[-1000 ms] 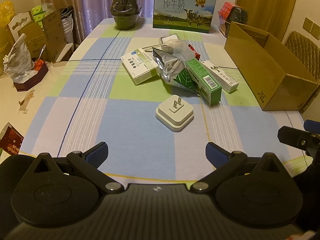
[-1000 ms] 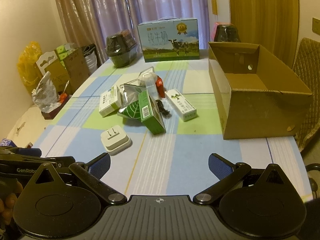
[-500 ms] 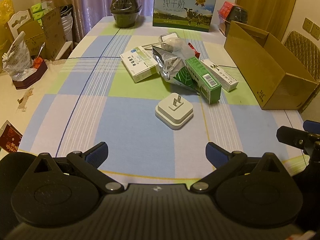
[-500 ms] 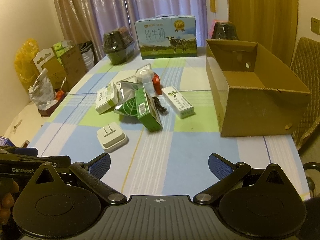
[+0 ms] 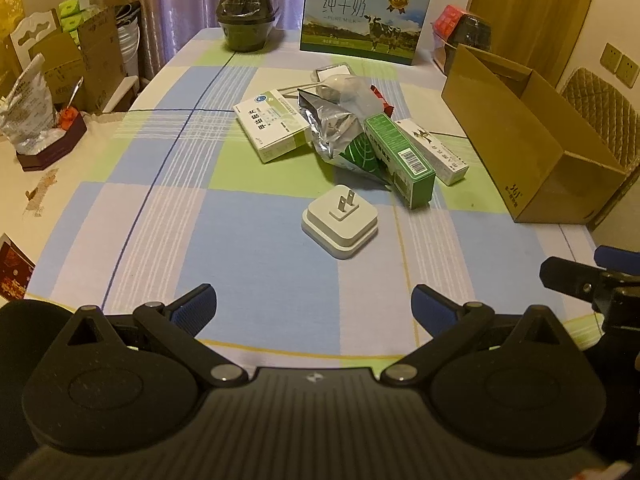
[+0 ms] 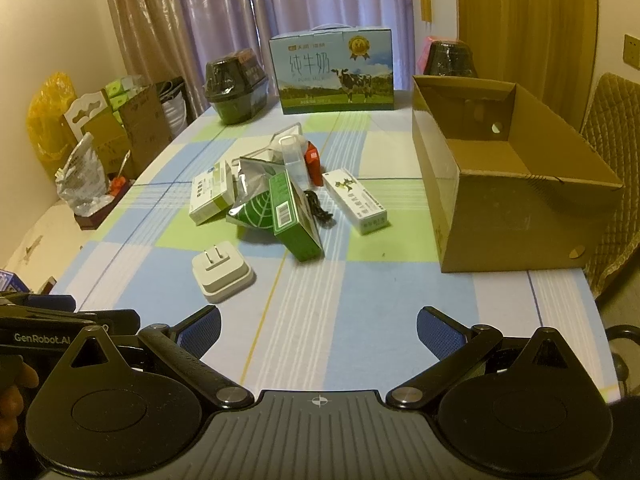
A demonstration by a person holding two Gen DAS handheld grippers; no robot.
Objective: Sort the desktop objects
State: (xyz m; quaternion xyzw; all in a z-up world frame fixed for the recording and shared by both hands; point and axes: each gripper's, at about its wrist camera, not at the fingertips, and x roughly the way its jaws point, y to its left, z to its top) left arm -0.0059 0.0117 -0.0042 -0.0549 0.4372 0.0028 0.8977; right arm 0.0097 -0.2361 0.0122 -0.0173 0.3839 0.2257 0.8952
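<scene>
Step in hand, as judged: first approach, nothing sorted yet.

Left gripper (image 5: 314, 300): fingers spread wide, empty, low over checked tablecloth (image 5: 248, 248).

Right gripper (image 6: 319, 326): likewise spread, empty.

Nearest item: white square plug adapter (image 5: 340, 222), prongs up, lying alone just before the heap.

Heap beyond: green carton (image 5: 400, 158) leaning on silver foil pouch (image 5: 340, 136).

Destination, presumably: open brown cardboard box (image 6: 516, 196), at right, empty.

Advice: straddle adapter's flat sides, clear of prongs; lift straight.

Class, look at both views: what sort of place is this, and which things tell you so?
Probably a dining room at home. A checked tablecloth covers a long table, curtains hang behind it, a padded chair stands beside it, and a milk carton sits at the far end.
</scene>
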